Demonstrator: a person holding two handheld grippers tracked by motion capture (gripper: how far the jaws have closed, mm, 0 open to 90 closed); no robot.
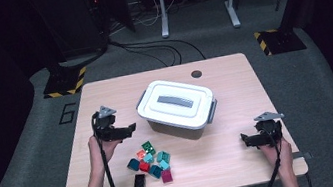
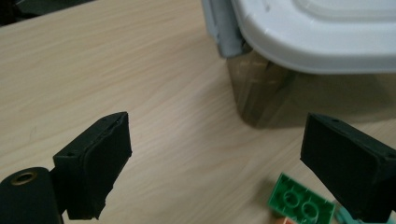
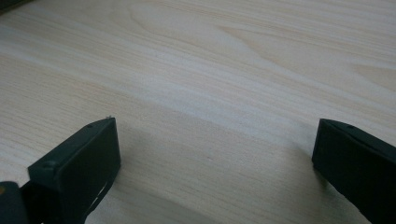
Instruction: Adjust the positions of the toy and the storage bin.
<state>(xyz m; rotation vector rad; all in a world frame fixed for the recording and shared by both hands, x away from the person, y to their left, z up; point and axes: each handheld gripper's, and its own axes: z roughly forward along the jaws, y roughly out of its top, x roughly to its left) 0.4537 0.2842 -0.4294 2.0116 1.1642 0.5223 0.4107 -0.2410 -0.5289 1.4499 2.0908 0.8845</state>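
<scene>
Two grippers are being held over the table [image 1: 103,91], one at each side. The left gripper [image 1: 132,128] is being kept just above and to the left of a cluster of small bricks [image 1: 150,164]; its jaws are spread wide with nothing between them. In the left gripper view, bare wood is being framed between the pads, while a green brick [image 2: 301,204] is lying just inside the right-hand jaw, near its tip, untouched. The box [image 1: 176,106], with its white lid shut, is being faced by these jaws and is standing close beyond them. The right gripper [image 1: 244,139] is being held well apart from the bricks, near the table's right edge, its jaws also wide apart over bare wood.
</scene>
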